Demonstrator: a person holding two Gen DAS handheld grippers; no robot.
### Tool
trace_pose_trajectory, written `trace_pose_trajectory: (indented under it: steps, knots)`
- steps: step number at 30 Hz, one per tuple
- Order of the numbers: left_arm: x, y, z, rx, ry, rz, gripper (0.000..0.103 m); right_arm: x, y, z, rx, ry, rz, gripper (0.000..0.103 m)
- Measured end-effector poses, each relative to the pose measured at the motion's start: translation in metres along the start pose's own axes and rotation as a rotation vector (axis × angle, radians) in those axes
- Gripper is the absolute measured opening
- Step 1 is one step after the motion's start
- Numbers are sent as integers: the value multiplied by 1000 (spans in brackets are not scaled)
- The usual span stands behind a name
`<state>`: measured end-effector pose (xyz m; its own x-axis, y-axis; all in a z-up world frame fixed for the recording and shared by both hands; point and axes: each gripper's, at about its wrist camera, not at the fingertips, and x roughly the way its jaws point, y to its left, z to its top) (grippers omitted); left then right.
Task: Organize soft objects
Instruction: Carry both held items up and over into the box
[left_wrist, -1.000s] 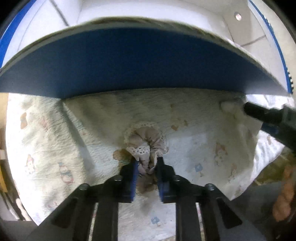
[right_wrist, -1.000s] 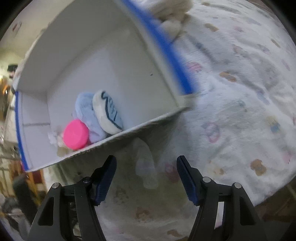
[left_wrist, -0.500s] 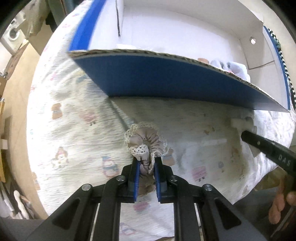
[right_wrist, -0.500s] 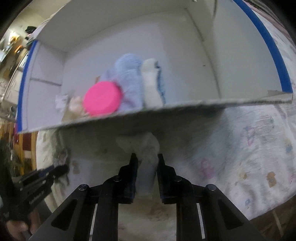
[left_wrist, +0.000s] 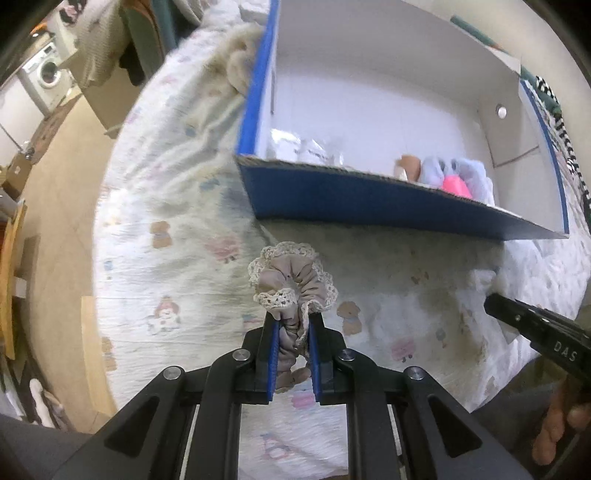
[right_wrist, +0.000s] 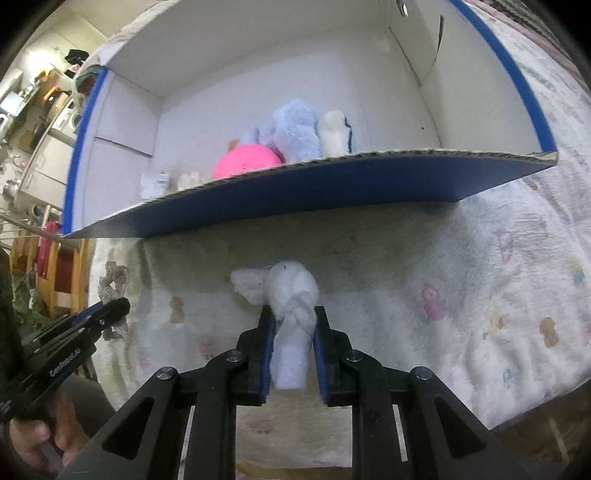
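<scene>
My left gripper (left_wrist: 291, 325) is shut on a beige scrunchie with lace trim (left_wrist: 293, 282) and holds it above the patterned bedspread, in front of the blue-and-white cardboard box (left_wrist: 369, 199). My right gripper (right_wrist: 293, 317) is shut on a white fluffy soft toy (right_wrist: 291, 295), also lifted before the box's blue front wall (right_wrist: 332, 192). Inside the box lie a pink round item (right_wrist: 245, 160), a light blue plush (right_wrist: 295, 131) and a white plush (right_wrist: 334, 133). The left gripper and scrunchie (right_wrist: 112, 280) show at the left of the right wrist view.
The printed bedspread (left_wrist: 166, 258) covers the surface under the box. A woolly cream item (left_wrist: 238, 62) lies beside the box's left wall. The bed edge drops to a wooden floor (left_wrist: 55, 206) on the left. The right gripper's arm (left_wrist: 535, 332) enters from the right.
Both grippers have risen and pulled back from the box, so its inside shows more. The right gripper, open a second ago, has shut on the white soft toy and lifted it.
</scene>
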<state>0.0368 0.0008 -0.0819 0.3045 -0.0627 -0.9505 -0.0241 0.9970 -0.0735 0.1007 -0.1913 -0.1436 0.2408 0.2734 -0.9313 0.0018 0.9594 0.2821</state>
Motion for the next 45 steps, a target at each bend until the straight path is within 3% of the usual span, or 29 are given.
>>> trace_pose_trajectory:
  steps: [11,22,35,45]
  knots:
    - [-72,3,8,-13,-188,2,13,-44,16,-8,-26,-69,115,21]
    - [-127,-16,65,53,-334,-40,13,-106,37,10,-44,-204,226,21]
    - [-103,-45,133,64,-327,-63,13,-120,22,75,-29,-267,158,21]
    - [-42,-52,147,69,-283,-69,13,-74,0,92,21,-228,147,21]
